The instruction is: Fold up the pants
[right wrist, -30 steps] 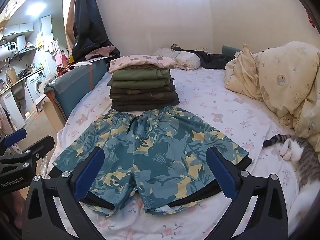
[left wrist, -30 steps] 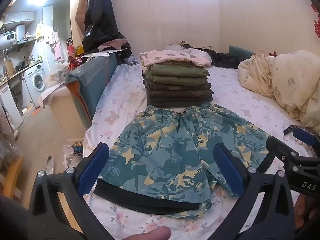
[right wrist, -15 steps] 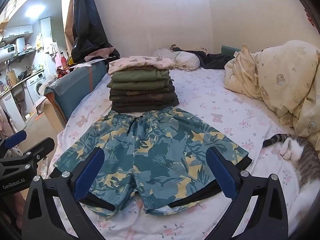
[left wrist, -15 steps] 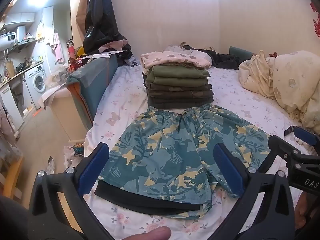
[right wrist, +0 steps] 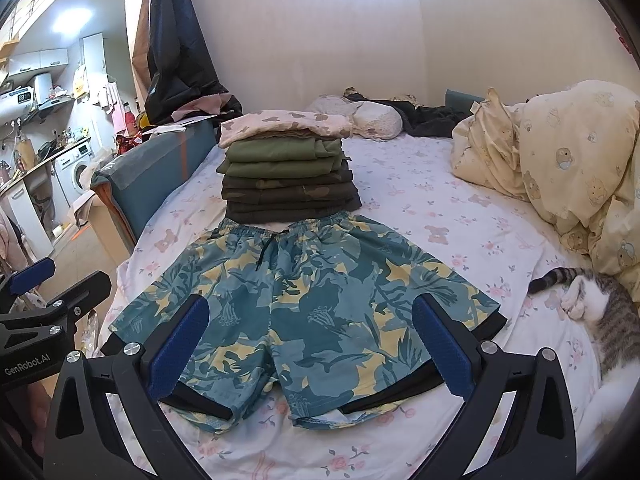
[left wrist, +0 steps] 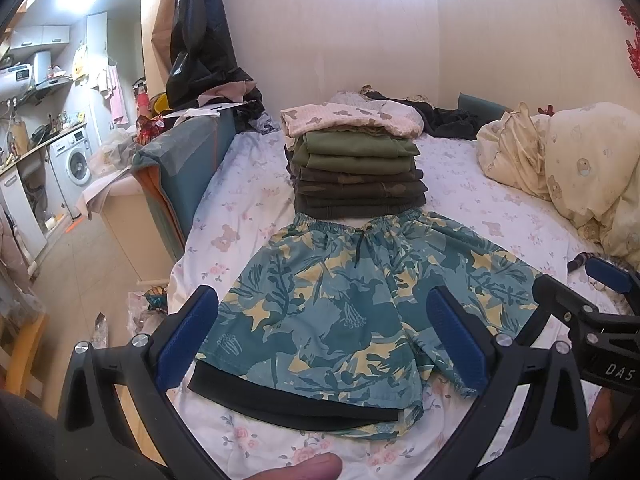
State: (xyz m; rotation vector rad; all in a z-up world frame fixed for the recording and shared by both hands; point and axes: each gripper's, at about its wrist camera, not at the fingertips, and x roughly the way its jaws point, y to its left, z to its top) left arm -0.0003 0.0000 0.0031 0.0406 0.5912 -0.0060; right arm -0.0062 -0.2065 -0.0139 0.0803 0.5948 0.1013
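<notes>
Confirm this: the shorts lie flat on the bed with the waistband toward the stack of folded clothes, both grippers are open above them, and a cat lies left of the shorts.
One thing is wrong: the cat lies right of the shorts, not left, as the right wrist view shows. The rest stands: the shorts lie flat on the bed, waistband toward the stack, and the left gripper and right gripper are open above them.

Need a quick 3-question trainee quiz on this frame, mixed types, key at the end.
1. True or false: the patterned shorts lie spread flat on the bed, not yet folded.
2. What lies at the bed's right edge in the right wrist view? A) a cat B) a shoe C) a laptop
3. Fill in: both the left hand-held gripper and the right hand-held gripper are ____, holding nothing.

Key: 1 true. 2 A, the cat. 3 open.
</notes>
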